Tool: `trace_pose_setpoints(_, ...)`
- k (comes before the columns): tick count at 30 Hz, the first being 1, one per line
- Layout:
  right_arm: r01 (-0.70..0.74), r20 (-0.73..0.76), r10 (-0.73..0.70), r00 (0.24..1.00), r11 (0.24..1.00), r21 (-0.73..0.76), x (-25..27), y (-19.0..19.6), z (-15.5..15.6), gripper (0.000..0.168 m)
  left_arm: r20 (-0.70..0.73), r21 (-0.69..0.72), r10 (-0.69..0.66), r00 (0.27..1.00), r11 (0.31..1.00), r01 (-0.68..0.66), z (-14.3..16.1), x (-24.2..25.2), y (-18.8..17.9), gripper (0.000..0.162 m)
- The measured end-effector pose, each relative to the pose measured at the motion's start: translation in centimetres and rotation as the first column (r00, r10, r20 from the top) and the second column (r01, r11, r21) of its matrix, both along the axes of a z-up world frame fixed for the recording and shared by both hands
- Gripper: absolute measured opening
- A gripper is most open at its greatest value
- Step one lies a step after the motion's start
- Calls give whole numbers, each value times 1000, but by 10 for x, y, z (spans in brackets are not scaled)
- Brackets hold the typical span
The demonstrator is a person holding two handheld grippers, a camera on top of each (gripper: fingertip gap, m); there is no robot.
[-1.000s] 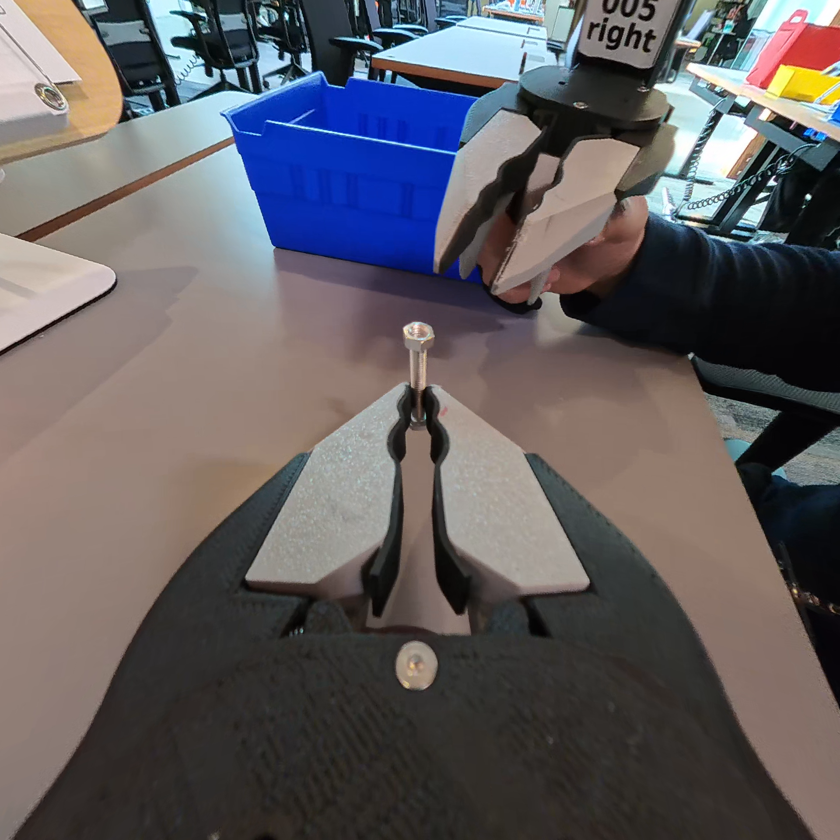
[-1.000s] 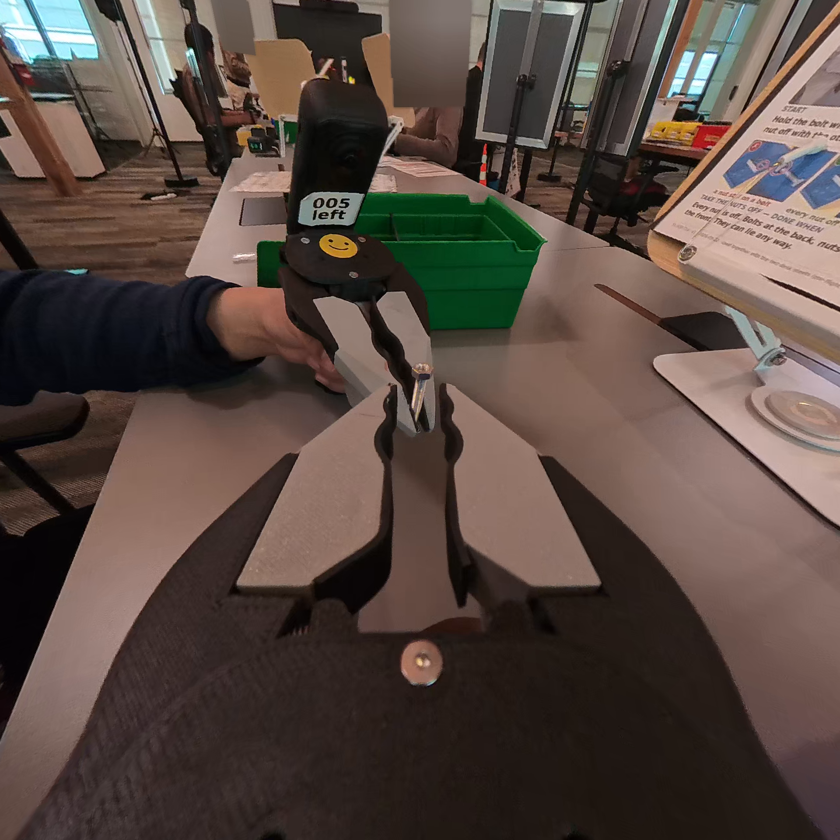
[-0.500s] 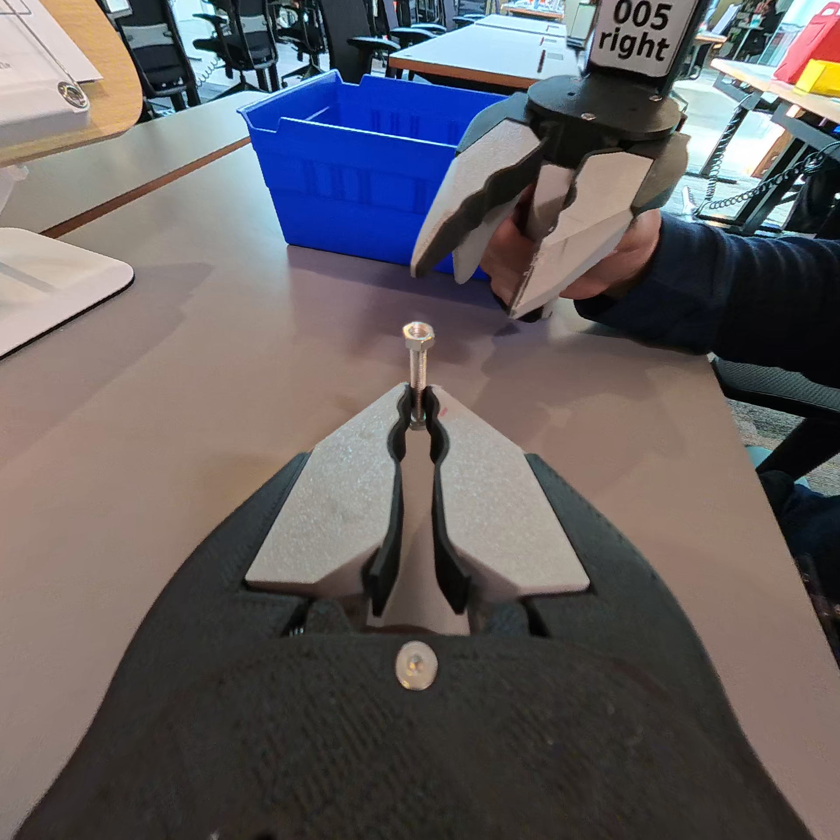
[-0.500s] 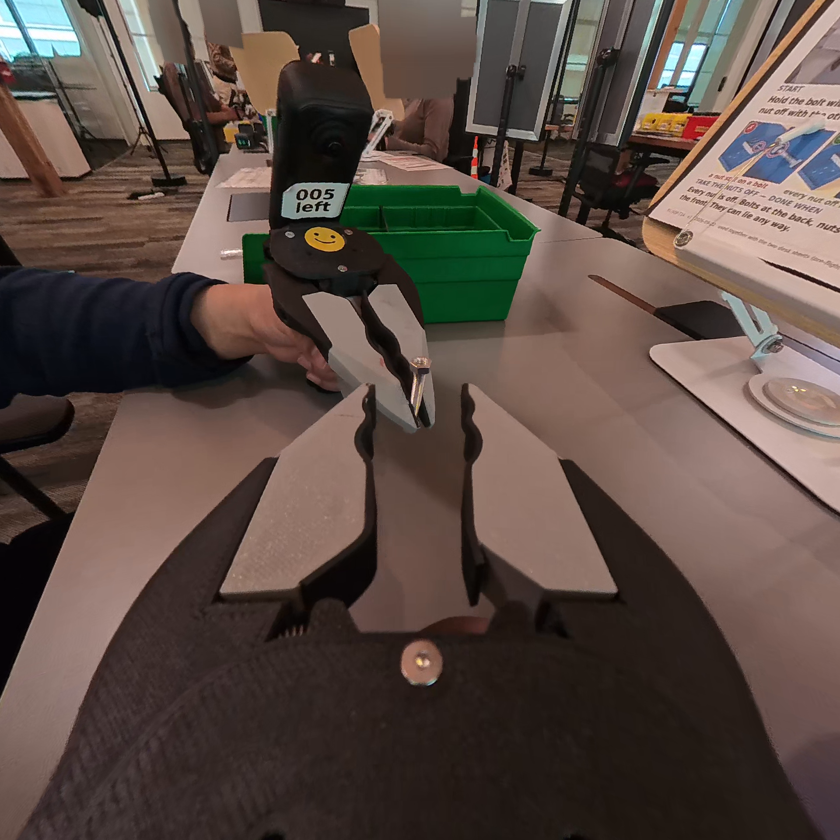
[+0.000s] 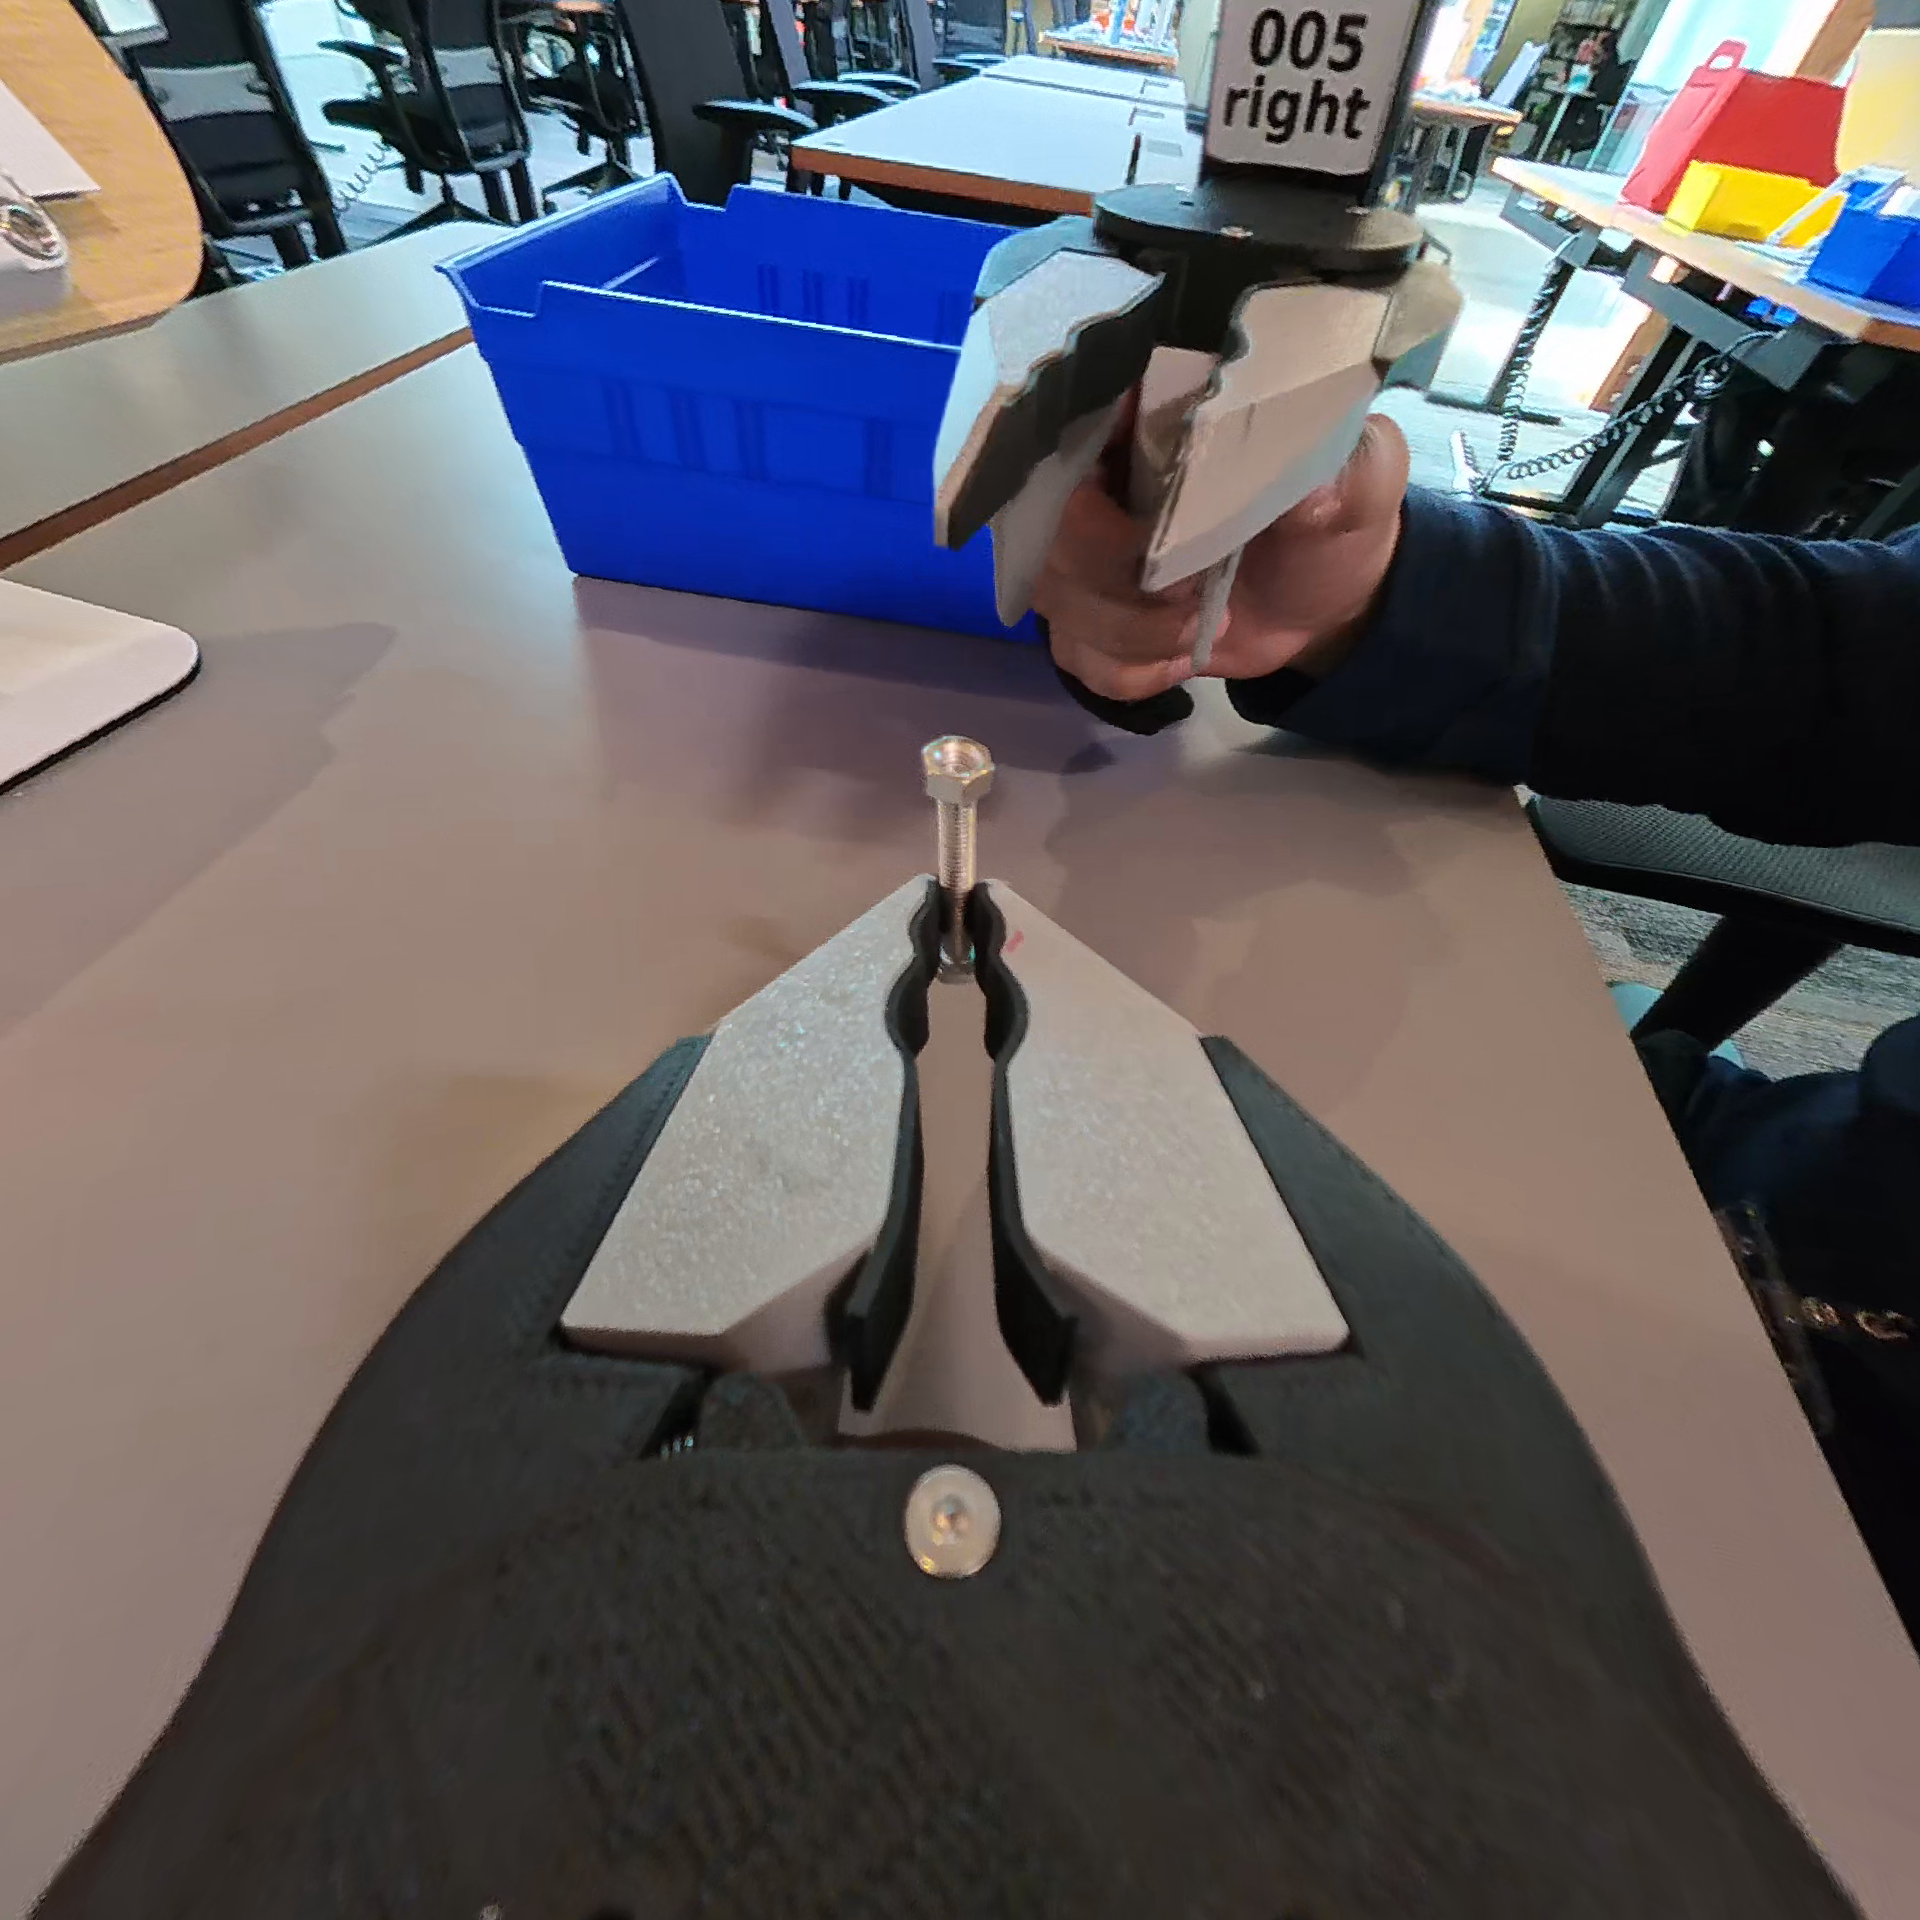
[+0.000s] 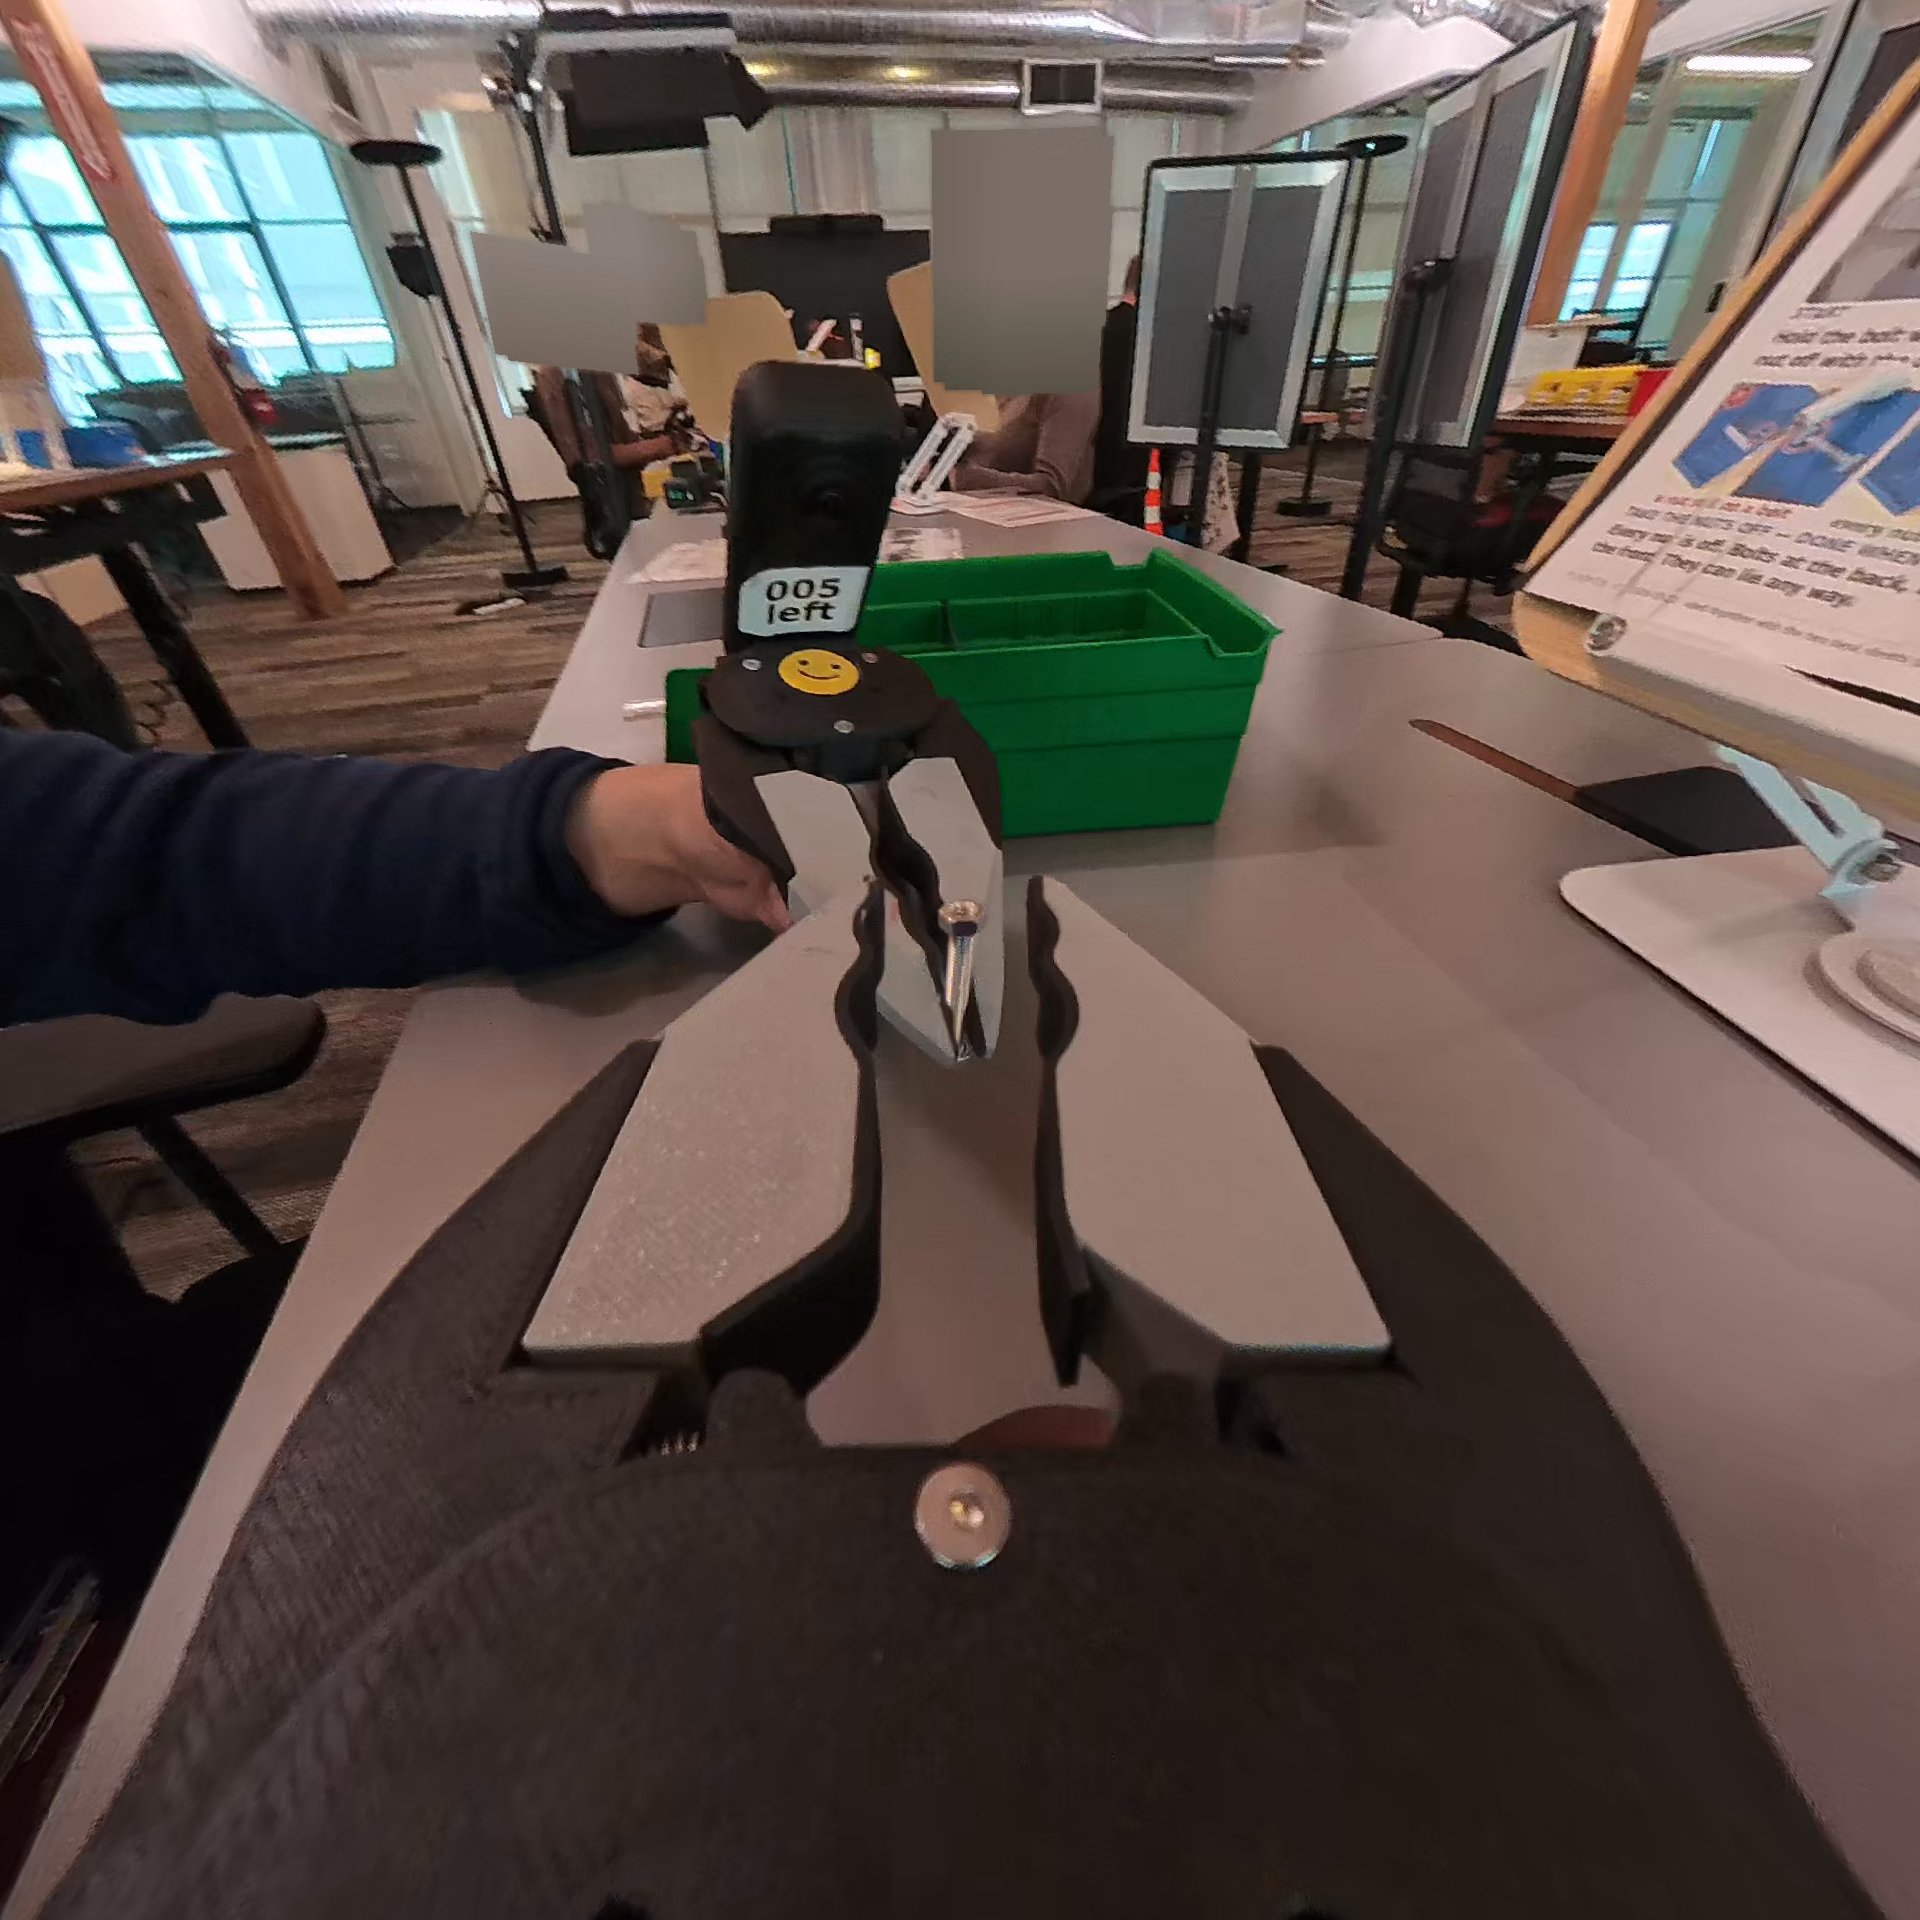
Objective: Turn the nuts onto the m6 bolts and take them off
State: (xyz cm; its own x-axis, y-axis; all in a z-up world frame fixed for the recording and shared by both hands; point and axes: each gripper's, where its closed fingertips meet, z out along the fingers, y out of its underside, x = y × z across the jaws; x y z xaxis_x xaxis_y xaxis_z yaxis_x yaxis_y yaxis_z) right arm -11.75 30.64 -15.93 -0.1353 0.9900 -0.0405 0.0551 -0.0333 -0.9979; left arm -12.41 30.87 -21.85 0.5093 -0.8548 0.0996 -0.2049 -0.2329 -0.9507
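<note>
My left gripper [image 5: 954, 914] has its jaws clamped on the lower shank of a bolt [image 5: 952, 831], which sticks out past the tips with a nut [image 5: 956, 767] at its far end, above the middle of the grey counter [image 5: 312, 883]. My right gripper [image 6: 951, 914] has its jaws apart and empty, with the bolt [image 6: 957, 971] just beyond the tips, in line with the gap. A blue bin [image 5: 748, 416] sits toward one far edge of the counter, a green bin [image 6: 1101, 717] toward the other.

blue bin [image 5: 727, 416], green bin [image 6: 1091, 707], silver bolt [image 5: 954, 821]
</note>
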Motion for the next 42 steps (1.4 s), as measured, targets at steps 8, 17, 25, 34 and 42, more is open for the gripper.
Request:
trace_pose_setpoints(8, -37, 58, 34, 998, 998, 52, -4, -11, -9, 20, -29, -3, -66, 997, 998, 66, -4, 8, -10, 3)
trace_pose_setpoints(17, -56, 114, 44, 993, 993, 108, -10, -18, -23, 14, -52, 3, -100, 994, 995, 101, -6, 13, -16, 3)
trace_pose_setpoints(25, -54, 108, 43, 993, 994, 98, -11, -15, -24, 2, -53, 1, -113, 992, 994, 113, -6, 16, -18, 3)
trace_pose_setpoints(34, -35, 94, 27, 995, 996, 85, -10, -11, -20, 6, -49, -2, -109, 993, 994, 109, -6, 15, -17, 3)
trace_pose_setpoints(42, 69, 208, -85, 974, 994, 80, -13, 11, -43, 0, -34, -45, 68, 997, 997, -70, -8, -5, 9, 3)
